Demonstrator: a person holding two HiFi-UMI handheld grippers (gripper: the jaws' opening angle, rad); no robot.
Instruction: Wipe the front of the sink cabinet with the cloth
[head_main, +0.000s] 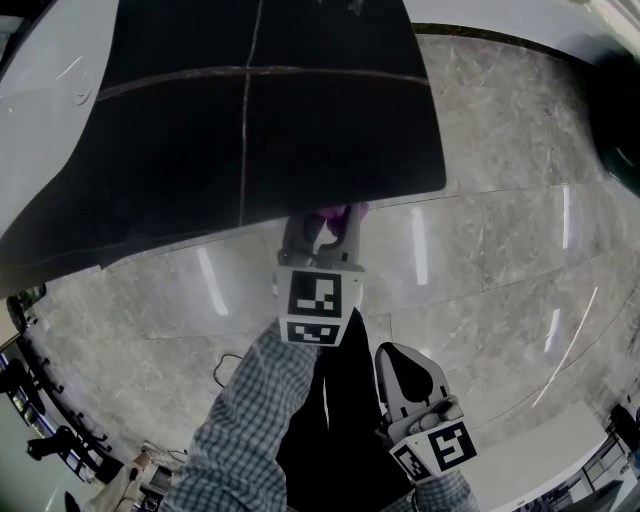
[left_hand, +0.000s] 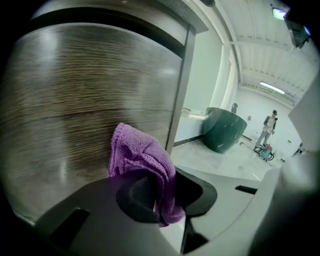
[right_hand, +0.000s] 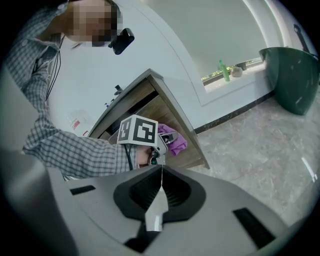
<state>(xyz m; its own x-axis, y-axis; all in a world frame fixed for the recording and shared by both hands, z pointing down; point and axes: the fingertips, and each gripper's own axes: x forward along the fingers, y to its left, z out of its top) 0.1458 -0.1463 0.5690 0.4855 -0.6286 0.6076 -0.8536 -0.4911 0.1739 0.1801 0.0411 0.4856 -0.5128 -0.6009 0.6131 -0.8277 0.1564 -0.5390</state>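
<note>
A purple cloth (left_hand: 142, 165) is pinched in my left gripper (left_hand: 159, 197), which is shut on it. The cloth's bunched end presses against the wood-grain front of the sink cabinet (left_hand: 85, 105). From the head view the left gripper (head_main: 322, 232) reaches toward the cabinet's lower edge, with a bit of the purple cloth (head_main: 338, 213) showing at its tip. In the right gripper view the cloth (right_hand: 172, 140) and the left gripper (right_hand: 167, 136) sit against the cabinet front (right_hand: 182, 131). My right gripper (right_hand: 161, 170) is shut and empty, held low by my side (head_main: 408, 368).
The dark countertop (head_main: 250, 110) overhangs the cabinet. Glossy grey marble floor (head_main: 500, 250) spreads all around. A dark green tub (left_hand: 225, 130) stands further off, also visible as a green tub (right_hand: 292, 80). A person (left_hand: 269, 127) stands far away. A window sill holds a bottle (right_hand: 220, 71).
</note>
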